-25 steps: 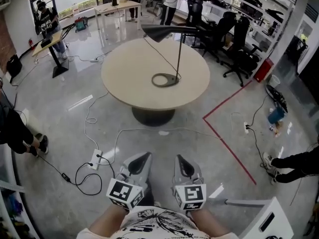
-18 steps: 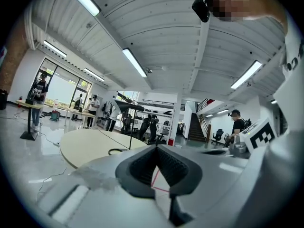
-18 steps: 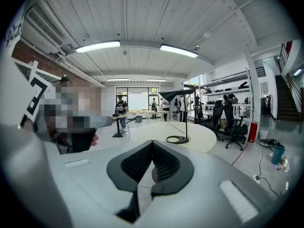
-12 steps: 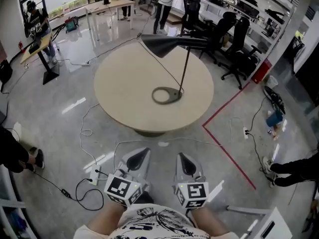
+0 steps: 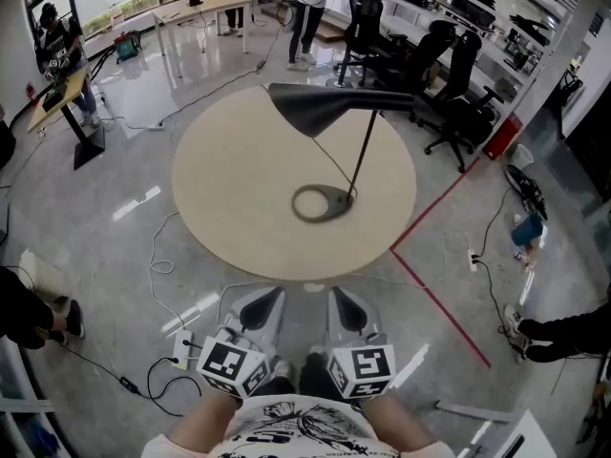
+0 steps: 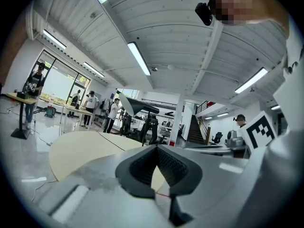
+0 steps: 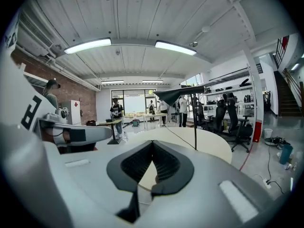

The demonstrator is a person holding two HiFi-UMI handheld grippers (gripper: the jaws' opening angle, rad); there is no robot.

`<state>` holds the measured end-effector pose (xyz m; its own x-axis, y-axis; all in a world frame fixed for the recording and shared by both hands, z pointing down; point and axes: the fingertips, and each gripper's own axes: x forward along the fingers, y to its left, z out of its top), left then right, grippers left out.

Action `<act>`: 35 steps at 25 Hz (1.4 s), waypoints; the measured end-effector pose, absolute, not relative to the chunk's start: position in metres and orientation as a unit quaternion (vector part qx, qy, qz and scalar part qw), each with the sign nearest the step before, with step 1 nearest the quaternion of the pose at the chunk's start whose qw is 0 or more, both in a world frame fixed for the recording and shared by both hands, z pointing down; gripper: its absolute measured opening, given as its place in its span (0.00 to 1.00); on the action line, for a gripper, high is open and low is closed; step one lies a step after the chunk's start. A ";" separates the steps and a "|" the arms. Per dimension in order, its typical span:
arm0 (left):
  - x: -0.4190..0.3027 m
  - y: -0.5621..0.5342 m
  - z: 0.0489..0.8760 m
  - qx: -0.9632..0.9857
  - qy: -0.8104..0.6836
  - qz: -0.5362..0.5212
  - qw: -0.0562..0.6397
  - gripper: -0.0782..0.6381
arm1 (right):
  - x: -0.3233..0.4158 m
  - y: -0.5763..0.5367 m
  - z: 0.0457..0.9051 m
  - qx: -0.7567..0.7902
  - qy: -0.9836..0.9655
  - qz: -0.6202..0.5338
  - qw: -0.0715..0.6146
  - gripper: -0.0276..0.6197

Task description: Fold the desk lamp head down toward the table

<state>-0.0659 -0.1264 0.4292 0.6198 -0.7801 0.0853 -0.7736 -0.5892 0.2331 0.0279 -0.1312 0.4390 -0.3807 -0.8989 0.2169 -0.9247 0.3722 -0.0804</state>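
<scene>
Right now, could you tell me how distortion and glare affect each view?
Head view: wide-angle bends the room's edges, window glare washes the floor, the lamp head is sharp. Left gripper view: fisheye circle, black corners, bright ceiling tubes. Right gripper view: same, near tongs soft.

No legible txt, labels or nos. in any view.

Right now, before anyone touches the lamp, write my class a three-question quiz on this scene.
1. True or false: the left gripper grips the black cone-shaped lamp head.
2. The lamp's ring-shaped base rests on: A) the floor B) the round beige table C) a chair.
3. Fill in: the right gripper's jaws are ____.
Key: 1 false; 2 B; 3 shut.
</scene>
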 end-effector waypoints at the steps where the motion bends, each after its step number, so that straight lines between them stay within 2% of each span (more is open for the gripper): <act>1: -0.066 -0.133 0.430 0.889 -0.440 -0.013 0.126 0.12 | 0.030 -0.138 0.440 0.551 -0.826 0.095 0.069 0.06; 16: -0.046 -0.254 0.403 0.848 -0.521 -0.042 0.081 0.12 | 0.053 -0.274 0.434 0.472 -0.876 0.065 0.075 0.06; 27: -0.064 -0.305 0.371 0.841 -0.536 -0.050 0.055 0.12 | 0.047 -0.327 0.417 0.462 -0.882 0.063 0.067 0.06; 35: -0.100 -0.347 0.307 0.849 -0.522 -0.080 -0.017 0.12 | 0.029 -0.353 0.414 0.487 -0.869 0.053 0.064 0.06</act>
